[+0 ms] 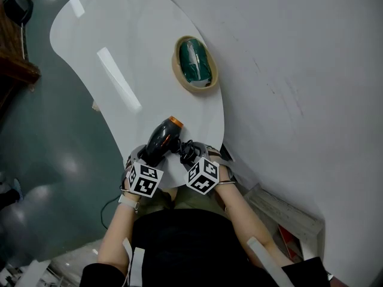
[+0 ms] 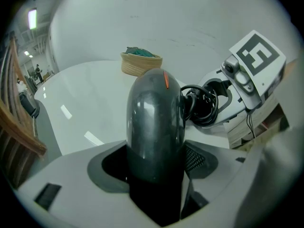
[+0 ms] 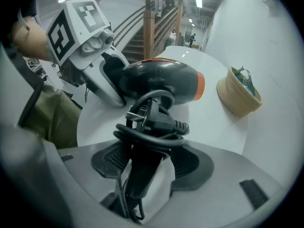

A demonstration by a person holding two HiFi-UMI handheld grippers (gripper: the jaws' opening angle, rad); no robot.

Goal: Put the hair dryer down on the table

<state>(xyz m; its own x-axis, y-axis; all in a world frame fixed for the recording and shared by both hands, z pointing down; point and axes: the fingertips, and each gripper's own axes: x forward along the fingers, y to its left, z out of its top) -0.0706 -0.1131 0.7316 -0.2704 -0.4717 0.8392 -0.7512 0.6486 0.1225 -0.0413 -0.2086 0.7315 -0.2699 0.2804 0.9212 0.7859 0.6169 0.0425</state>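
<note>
The black hair dryer [image 1: 163, 137] with an orange ring at its nozzle is at the near edge of the white table [image 1: 119, 52], nozzle pointing away from me. My left gripper [image 1: 145, 156] is shut on the rear of its barrel [image 2: 154, 122], which fills the gap between the jaws. My right gripper [image 1: 190, 155] is shut on the handle [image 3: 142, 165], with the coiled black cord and plug [image 3: 154, 120] bunched just above its pads. The two grippers sit side by side, close together. I cannot tell whether the dryer touches the tabletop.
A woven basket [image 1: 195, 63] holding something green stands farther back on the table, by the white wall [image 1: 299, 70]. Grey-green floor [image 1: 48, 148] lies left of the table. A wooden staircase [image 3: 152, 27] rises behind. Shelving [image 1: 287, 214] sits low at the right.
</note>
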